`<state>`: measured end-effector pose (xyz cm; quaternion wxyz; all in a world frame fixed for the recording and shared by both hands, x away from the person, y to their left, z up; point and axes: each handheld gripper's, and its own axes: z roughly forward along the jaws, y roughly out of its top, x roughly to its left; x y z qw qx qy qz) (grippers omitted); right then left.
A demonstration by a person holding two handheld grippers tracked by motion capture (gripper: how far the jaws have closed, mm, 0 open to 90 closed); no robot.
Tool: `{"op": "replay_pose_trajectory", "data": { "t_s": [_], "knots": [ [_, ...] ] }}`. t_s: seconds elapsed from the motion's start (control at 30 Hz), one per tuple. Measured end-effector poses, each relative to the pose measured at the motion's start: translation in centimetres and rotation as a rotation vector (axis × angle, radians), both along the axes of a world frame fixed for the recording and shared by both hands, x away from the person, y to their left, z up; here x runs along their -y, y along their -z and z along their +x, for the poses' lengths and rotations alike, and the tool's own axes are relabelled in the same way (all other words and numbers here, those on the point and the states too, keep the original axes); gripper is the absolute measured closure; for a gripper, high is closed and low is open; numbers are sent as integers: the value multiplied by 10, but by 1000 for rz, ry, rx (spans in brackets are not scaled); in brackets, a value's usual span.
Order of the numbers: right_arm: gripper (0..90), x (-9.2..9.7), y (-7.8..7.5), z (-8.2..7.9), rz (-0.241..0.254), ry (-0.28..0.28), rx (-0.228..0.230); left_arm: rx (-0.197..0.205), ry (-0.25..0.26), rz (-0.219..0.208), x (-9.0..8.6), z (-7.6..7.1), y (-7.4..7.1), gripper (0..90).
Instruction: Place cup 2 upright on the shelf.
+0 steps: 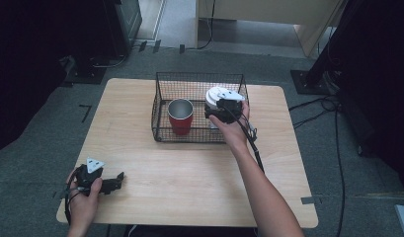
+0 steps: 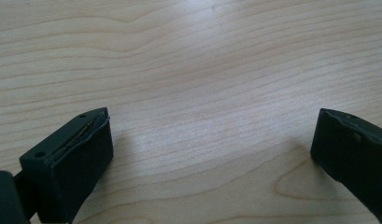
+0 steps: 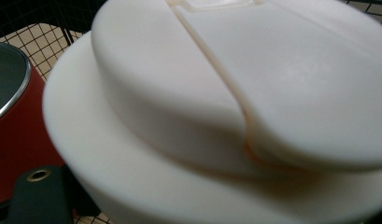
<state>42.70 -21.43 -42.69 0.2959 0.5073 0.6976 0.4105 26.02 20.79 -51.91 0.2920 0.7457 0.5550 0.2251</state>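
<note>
- Wire basket (image 1: 160,94), black and rectangular, is seen on the far middle of the light wooden bench (image 1: 189,168) in the high view.
- Inside the basket, toward its left side, a red cup (image 1: 181,116) with a metal rim and grey inside is seen standing upright.
- Just right of the red cup, in the right part of the basket, a white lidded cup (image 1: 220,94) is seen; whether its base touches the basket floor cannot be told.
- The right gripper (image 1: 222,109) is held by the person's right hand (image 1: 234,129) against the near side of the white cup, at the basket's front right.
- In the right gripper view the white lid (image 3: 235,93) is seen very close, with a raised top and a moulded seam, and the red cup (image 3: 11,126) shows at the left edge.
- One black jaw tip is visible at the bottom left of that view beside the lid; whether the right jaws are clamped on the cup cannot be told.
- The left gripper (image 1: 121,177) is held by the left hand (image 1: 83,197) low over the near left corner of the bench, well apart from the basket.
- In the left gripper view its two black jaws are seen spread wide apart over bare wood grain, with nothing between them.
- A cable is seen trailing from the right gripper along the forearm.
</note>
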Motion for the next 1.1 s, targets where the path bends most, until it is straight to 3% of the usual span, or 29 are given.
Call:
{"op": "replay_pose_trajectory", "data": {
  "t_s": [0.43,0.73,0.83,1.0,1.1],
  "knots": [
    [157,2,0,0,31,3,-40,0,0,0,0,0,0,0],
    [100,-2,-2,-6,-7,-4,-56,0,0,0,0,0,0,0],
    [73,-8,-1,-10,-65,0,-46,0,0,0,0,0,0,0],
    [59,-11,-4,-14,-49,4,-60,0,0,0,0,0,0,0],
    [53,-12,-5,-18,-66,21,-49,0,0,0,0,0,0,0]
  ]
}}
